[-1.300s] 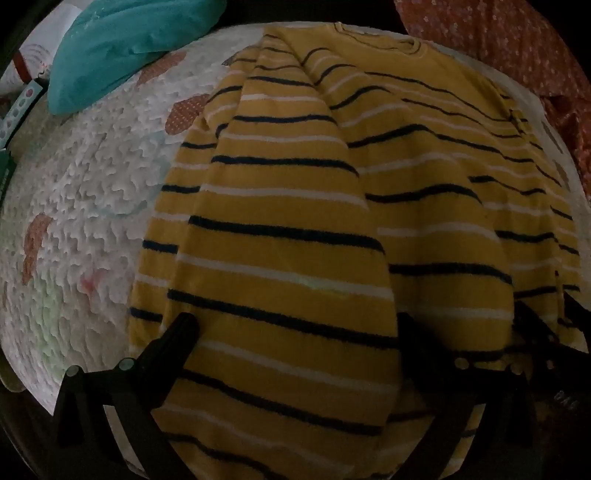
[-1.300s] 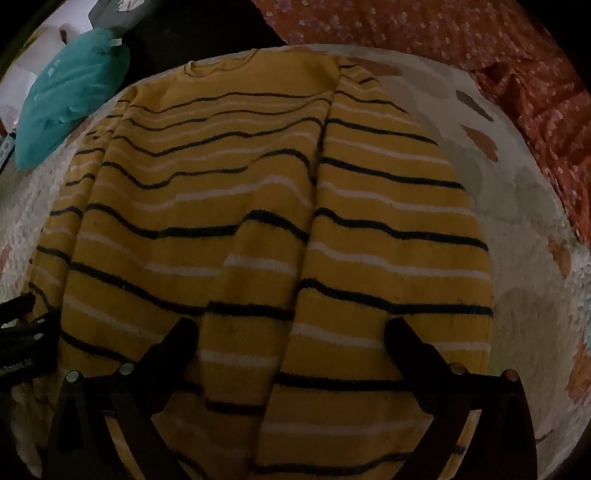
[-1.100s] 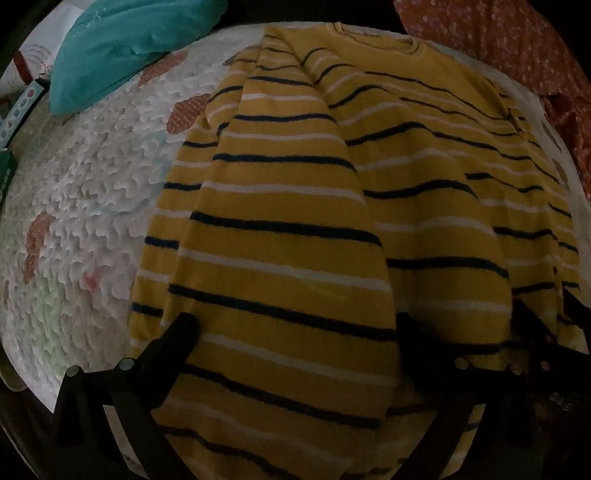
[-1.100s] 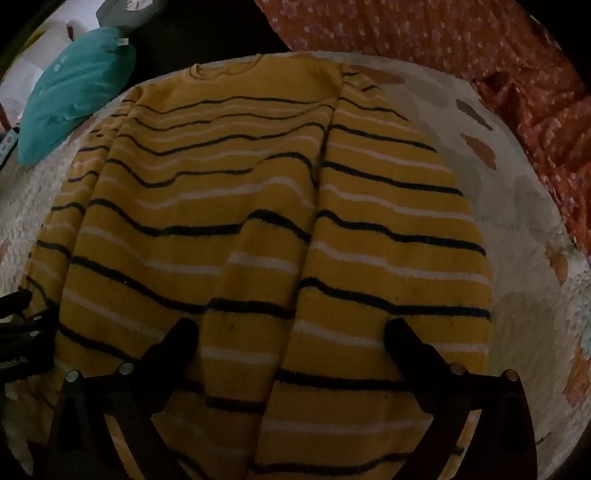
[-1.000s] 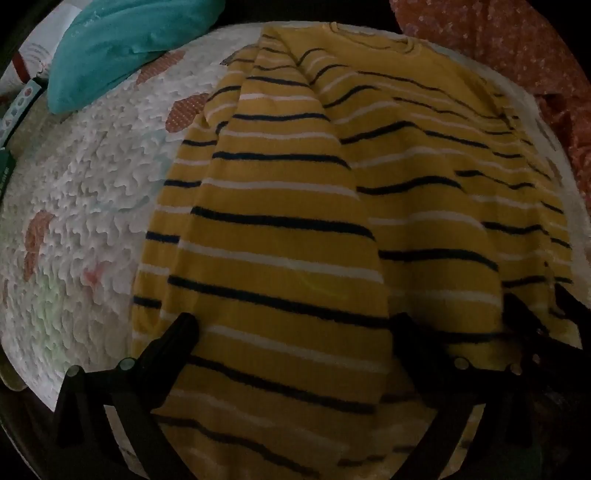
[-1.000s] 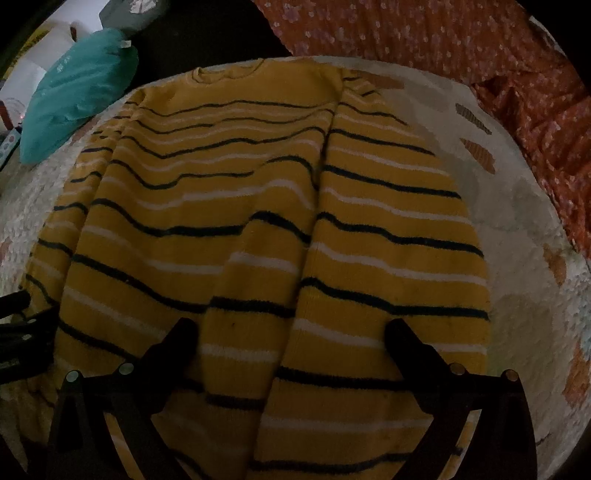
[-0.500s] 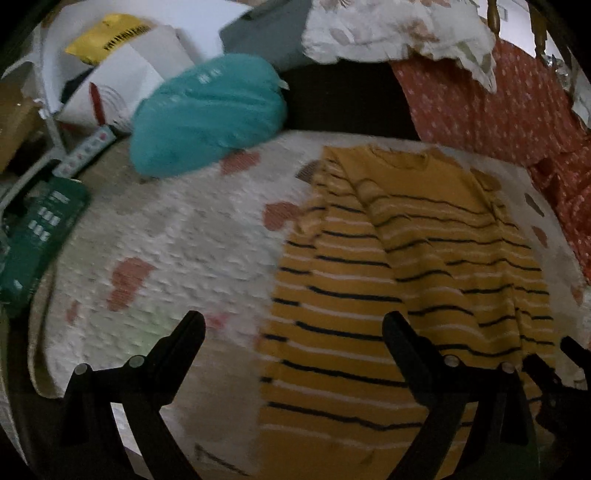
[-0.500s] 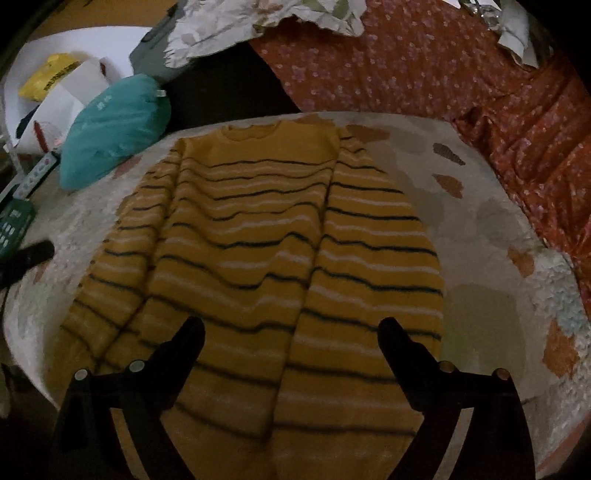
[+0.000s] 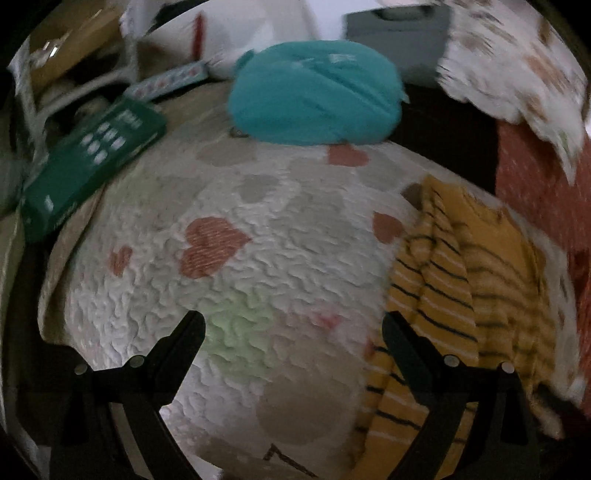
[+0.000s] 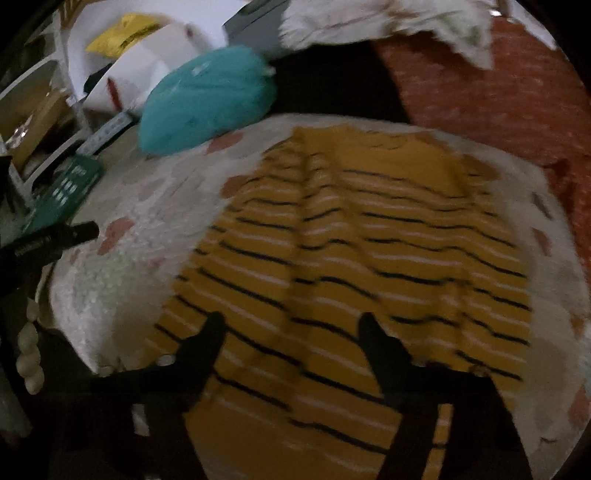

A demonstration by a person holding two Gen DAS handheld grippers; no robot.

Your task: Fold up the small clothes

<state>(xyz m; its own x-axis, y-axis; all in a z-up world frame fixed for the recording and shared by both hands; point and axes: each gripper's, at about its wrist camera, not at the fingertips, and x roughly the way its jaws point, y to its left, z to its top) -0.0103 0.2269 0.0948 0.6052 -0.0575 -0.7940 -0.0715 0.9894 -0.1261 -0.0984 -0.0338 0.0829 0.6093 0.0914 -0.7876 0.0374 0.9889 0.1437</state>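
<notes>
White quilted bedspread (image 9: 280,266) printed with pink and grey hearts covers the work surface in a dim room, with a teal cushion (image 9: 314,103) lying at its far edge and a dark green box (image 9: 88,166) resting off its far left corner. Orange-red patterned fabric (image 10: 491,99) rises along the right side, and a pale floral cloth (image 10: 388,18) hangs over it at the back. On the bedspread lies the yellow striped sweater (image 10: 351,258), spread flat with its neckline toward the far edge and its hem hanging over the near edge; dark and white stripes run across it and a lengthwise crease shows left of centre. The left gripper (image 9: 293,328) hangs over bare quilt just left of the sweater, jaws spread wide and holding nothing. The right gripper (image 10: 291,325) hovers above the sweater's lower part, its fingers apart with no cloth pinched between them.
</notes>
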